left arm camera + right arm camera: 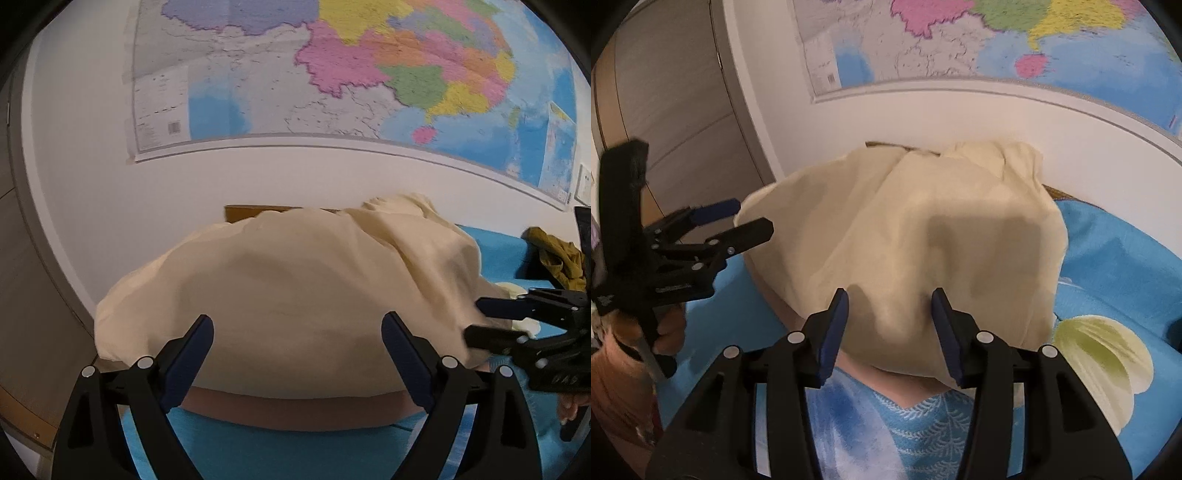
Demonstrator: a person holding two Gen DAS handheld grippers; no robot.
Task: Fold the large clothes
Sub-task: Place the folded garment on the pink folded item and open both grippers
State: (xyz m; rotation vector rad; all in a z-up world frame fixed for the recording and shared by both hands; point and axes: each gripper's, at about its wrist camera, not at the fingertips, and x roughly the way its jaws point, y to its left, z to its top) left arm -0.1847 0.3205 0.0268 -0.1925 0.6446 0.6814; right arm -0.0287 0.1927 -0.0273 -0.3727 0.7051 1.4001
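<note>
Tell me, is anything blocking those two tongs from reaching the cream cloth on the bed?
Nothing visible does. The cream cloth lies heaped right ahead of the left tongs and the right tongs, both open, with nothing between either pair and the fabric.

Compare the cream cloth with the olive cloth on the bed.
The cream cloth is big and close, spread in a broad mound. The olive cloth looks small, dark and crumpled, far off to the right. Both lie on the blue bedsheet, and no tool holds either.
</note>
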